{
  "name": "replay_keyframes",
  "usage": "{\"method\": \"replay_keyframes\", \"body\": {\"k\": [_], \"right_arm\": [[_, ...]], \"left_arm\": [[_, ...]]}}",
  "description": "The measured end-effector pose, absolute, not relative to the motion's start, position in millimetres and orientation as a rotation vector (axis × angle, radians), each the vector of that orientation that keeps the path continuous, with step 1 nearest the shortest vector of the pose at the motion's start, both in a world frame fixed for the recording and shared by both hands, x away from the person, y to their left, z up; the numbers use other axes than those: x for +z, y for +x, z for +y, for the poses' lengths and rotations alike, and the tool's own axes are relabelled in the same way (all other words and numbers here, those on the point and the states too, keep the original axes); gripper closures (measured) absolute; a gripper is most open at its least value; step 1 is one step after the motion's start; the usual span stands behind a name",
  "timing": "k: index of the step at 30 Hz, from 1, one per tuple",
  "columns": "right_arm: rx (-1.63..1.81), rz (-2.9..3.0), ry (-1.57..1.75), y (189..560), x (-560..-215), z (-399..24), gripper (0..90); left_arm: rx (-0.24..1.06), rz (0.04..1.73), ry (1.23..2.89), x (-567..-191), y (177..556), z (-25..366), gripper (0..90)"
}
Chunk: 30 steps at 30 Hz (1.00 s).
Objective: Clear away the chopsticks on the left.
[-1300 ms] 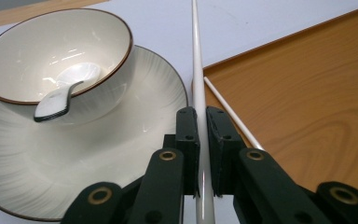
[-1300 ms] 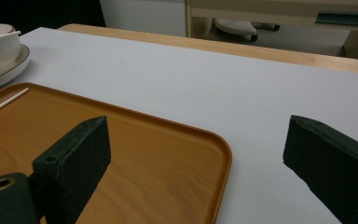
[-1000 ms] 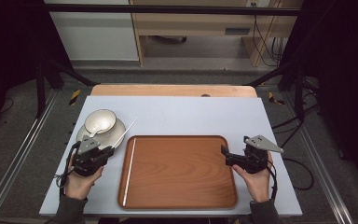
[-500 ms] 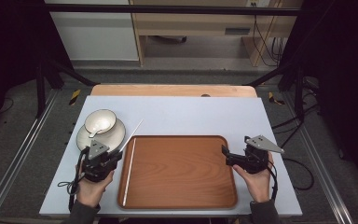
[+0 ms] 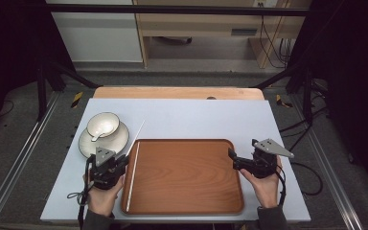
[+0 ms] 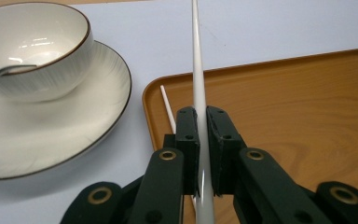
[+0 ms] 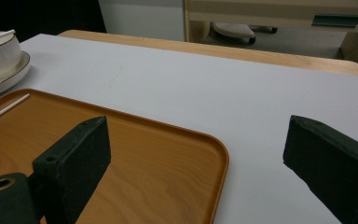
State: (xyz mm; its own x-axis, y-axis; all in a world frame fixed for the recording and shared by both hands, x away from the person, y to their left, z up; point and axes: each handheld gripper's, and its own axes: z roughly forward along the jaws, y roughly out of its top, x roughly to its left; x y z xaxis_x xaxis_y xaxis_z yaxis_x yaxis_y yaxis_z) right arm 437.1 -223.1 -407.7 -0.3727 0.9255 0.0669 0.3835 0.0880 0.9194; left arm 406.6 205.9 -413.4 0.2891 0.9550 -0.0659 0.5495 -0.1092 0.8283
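Right: the rectangular brown wooden tray (image 5: 187, 175) sits mid-table with 1 white chopstick (image 5: 130, 184) lying along its left edge. My left claw (image 6: 201, 140) pinches the 2nd slim white chopstick (image 6: 197, 70) above that edge. My right claw (image 7: 191, 163) hangs spread at the tray's right rim.

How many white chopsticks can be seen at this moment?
2: one chopstick is clamped in the left gripper and points away over the table; the other chopstick lies in the wooden tray along its left edge.
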Motion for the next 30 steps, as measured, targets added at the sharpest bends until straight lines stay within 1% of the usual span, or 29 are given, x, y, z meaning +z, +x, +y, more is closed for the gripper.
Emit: {"method": "replay_keyframes", "body": {"k": [2,5,13,17,30], "right_arm": [[1.266,1.818,1.283,437.0,-407.5,-222.8,7.6],[1.269,1.822,1.287,437.2,-407.9,-221.7,7.6],[1.258,1.835,1.286,438.6,-410.1,-220.6,7.6],[1.259,1.835,1.287,438.5,-410.1,-220.6,7.6],[1.239,1.853,1.279,440.2,-412.9,-217.6,7.5]], "left_arm": [[0.625,1.376,1.759,-419.1,403.5,203.6,83.8],[0.620,1.404,1.728,-424.7,398.6,200.9,83.7],[0.642,1.468,1.632,-439.8,384.9,190.3,83.7],[0.658,1.474,1.637,-447.7,382.1,184.7,83.7],[0.644,1.512,1.682,-478.6,385.0,173.8,83.7]]}}
